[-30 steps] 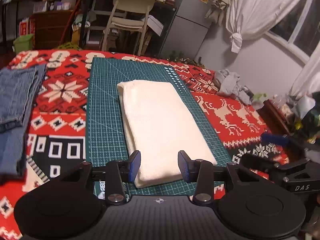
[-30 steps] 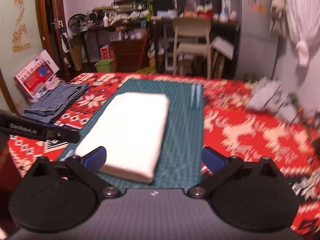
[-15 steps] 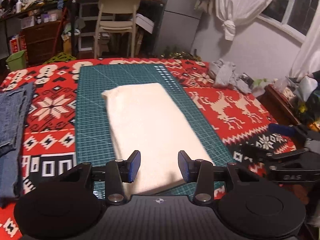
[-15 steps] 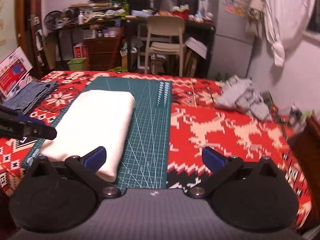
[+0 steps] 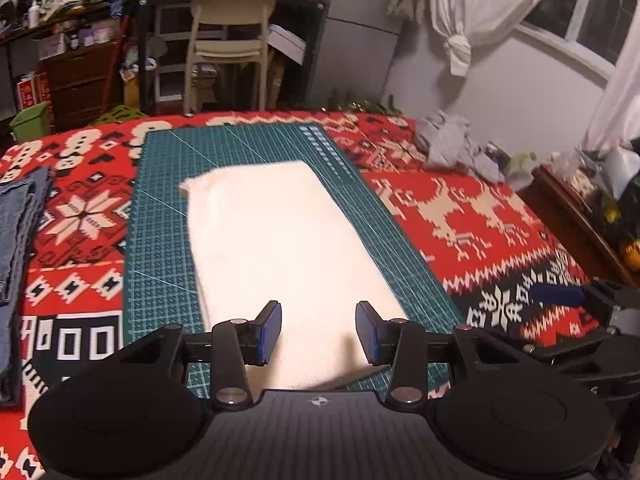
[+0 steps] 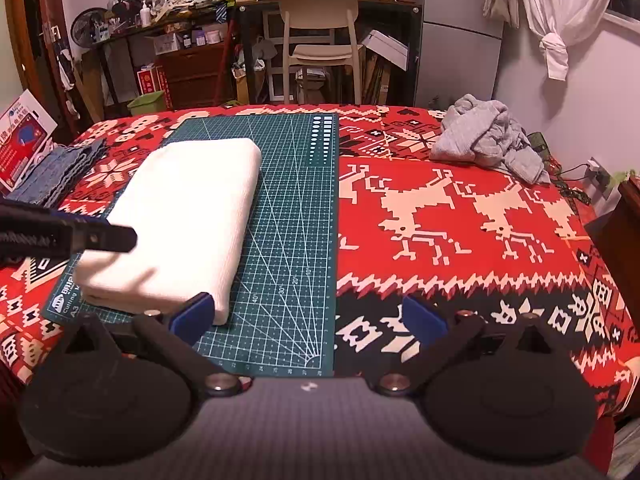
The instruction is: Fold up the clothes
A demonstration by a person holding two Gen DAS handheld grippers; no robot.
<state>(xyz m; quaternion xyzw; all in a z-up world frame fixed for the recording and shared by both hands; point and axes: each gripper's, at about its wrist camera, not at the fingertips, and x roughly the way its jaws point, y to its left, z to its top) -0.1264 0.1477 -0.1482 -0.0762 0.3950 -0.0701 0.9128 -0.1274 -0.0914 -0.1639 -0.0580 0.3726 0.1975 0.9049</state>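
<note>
- a folded white garment (image 6: 176,216) lies flat on the green cutting mat (image 6: 288,240), a long neat rectangle with its near short end close to the mat's front edge and its far end toward 12 o'clock; in the right wrist view it covers the mat's left half.
- the left gripper (image 5: 318,334) hovers over the garment's near end, its blue-padded jaws set at a middling gap with only white cloth showing between them, and they grip nothing.
- the right gripper (image 6: 308,316) sits at the mat's front edge with its jaws spread wide and empty; its left pad is just beside the garment's near right corner, its right pad over the blanket.
- in the right wrist view the left gripper's black body juts in from 9 o'clock across the garment's left edge.
- the mat rests on a red blanket with white reindeer (image 6: 460,208) and black patterned bands.
- folded blue jeans (image 5: 16,232) lie on the blanket at 9 o'clock from the mat, apart from it.
- a crumpled grey garment (image 6: 488,140) sits on the blanket at about 2 o'clock, well apart from the mat.
- beyond the blanket at 12 o'clock stands a cream chair (image 6: 318,40) before a cluttered desk; a knotted white curtain (image 6: 556,28) hangs at 1 o'clock.
</note>
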